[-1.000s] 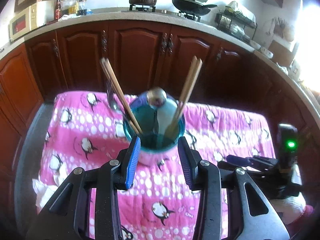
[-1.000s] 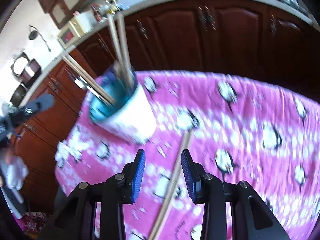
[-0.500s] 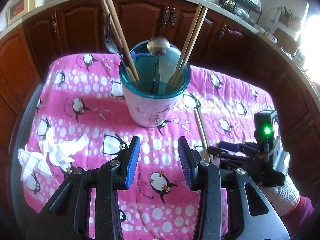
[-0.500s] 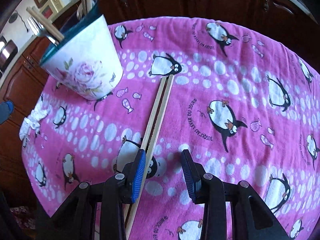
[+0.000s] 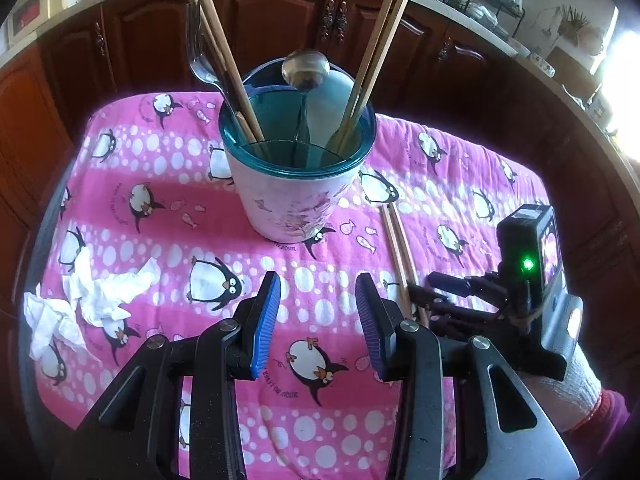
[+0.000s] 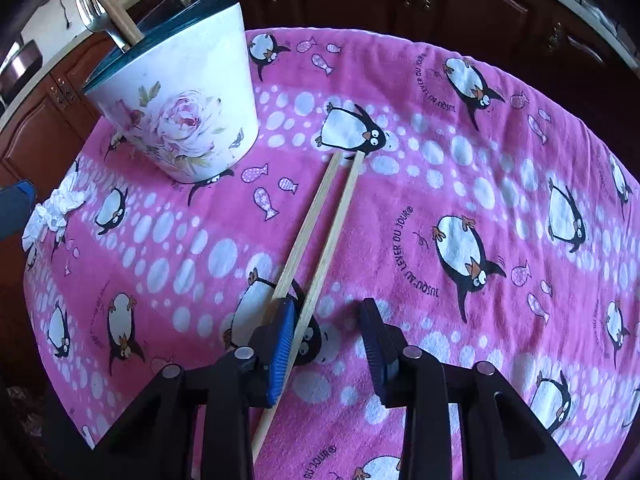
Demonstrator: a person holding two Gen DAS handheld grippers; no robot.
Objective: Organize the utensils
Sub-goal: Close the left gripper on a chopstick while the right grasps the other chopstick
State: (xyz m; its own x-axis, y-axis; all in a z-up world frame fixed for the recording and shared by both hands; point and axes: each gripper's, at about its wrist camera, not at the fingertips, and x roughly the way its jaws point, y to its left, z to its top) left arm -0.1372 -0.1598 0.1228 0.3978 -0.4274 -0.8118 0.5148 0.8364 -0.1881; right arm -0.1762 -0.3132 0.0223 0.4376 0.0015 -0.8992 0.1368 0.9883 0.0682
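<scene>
A white flowered cup with a teal rim [image 5: 296, 200] [image 6: 188, 120] stands on the pink penguin cloth [image 5: 160, 208]. It holds a spoon [image 5: 305, 70], a fork [image 5: 200, 68] and two pairs of chopsticks [image 5: 224, 48]. A loose chopstick pair [image 6: 320, 224] [image 5: 396, 244] lies on the cloth right of the cup. My right gripper [image 6: 328, 340] [image 5: 440, 300] is low over their near ends, its jaws closing. One stick lies between the pads beside the left one; the other passes under the left finger. My left gripper [image 5: 318, 320] hovers open before the cup, holding nothing.
Crumpled white tissue [image 5: 92, 300] [image 6: 52, 208] lies at the cloth's left edge. Dark wooden cabinets [image 5: 280, 12] and a countertop curve behind the table. A gloved hand [image 5: 580, 384] holds the right gripper.
Both grippers have sunk toward the cloth. The right one came down over the loose chopsticks, whose far ends have spread apart, and its jaws have narrowed a little.
</scene>
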